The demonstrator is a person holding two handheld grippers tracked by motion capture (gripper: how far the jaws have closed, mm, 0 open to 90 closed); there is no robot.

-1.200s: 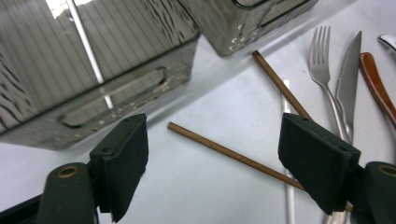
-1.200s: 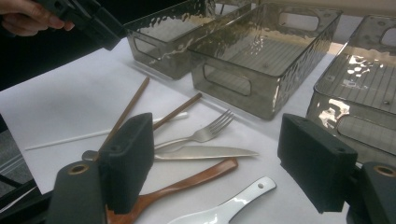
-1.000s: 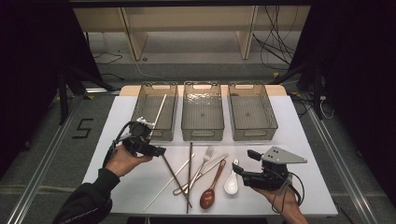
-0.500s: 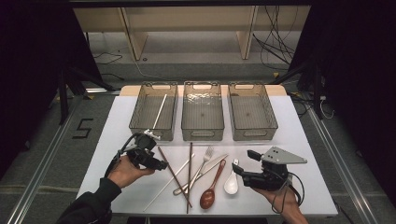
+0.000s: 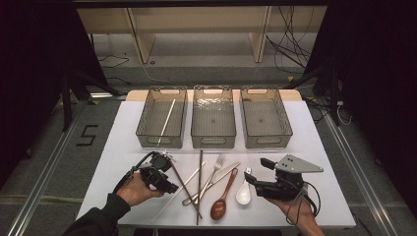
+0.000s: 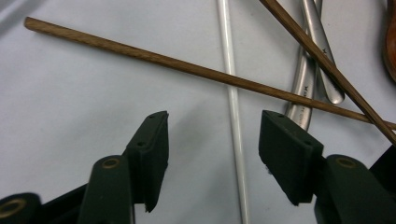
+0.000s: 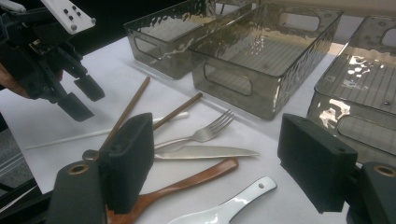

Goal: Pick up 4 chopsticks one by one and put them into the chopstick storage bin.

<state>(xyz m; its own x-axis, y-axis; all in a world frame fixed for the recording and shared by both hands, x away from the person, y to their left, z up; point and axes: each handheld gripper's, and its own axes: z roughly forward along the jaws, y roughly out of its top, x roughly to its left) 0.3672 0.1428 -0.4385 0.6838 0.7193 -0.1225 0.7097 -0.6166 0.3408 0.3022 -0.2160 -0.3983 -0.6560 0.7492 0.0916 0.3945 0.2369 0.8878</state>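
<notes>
1. The left gripper [image 5: 169, 186] hangs low over the near-left part of the white table [image 5: 123, 147], its black jaws pointing down at a long thin white chopstick [image 6: 233, 121].
2. Its jaws have just been closing. They stand apart on either side of that white chopstick, not pressing on it, so nothing is grasped.
3. In the left gripper view a brown wooden chopstick [image 6: 154, 58] lies across the white one just beyond the jaw tips; a second brown wooden chopstick [image 6: 327, 60] slants across the right, over two silver metal handles [image 6: 308, 70].
4. The right gripper [image 5: 252, 173] rests at the near right, jaws spread wide and empty, aimed left at the cutlery.
5. Just beside its jaws lie a white ceramic soup spoon [image 5: 243, 191] and a brown wooden spoon [image 5: 222, 199], with a silver fork [image 5: 215, 167] and a silver knife [image 5: 221, 176] to their left.
6. Three clear grey plastic bins [image 5: 213, 140] stand in a row on the far side; another white chopstick [image 5: 165, 123] lies in the left one.
</notes>
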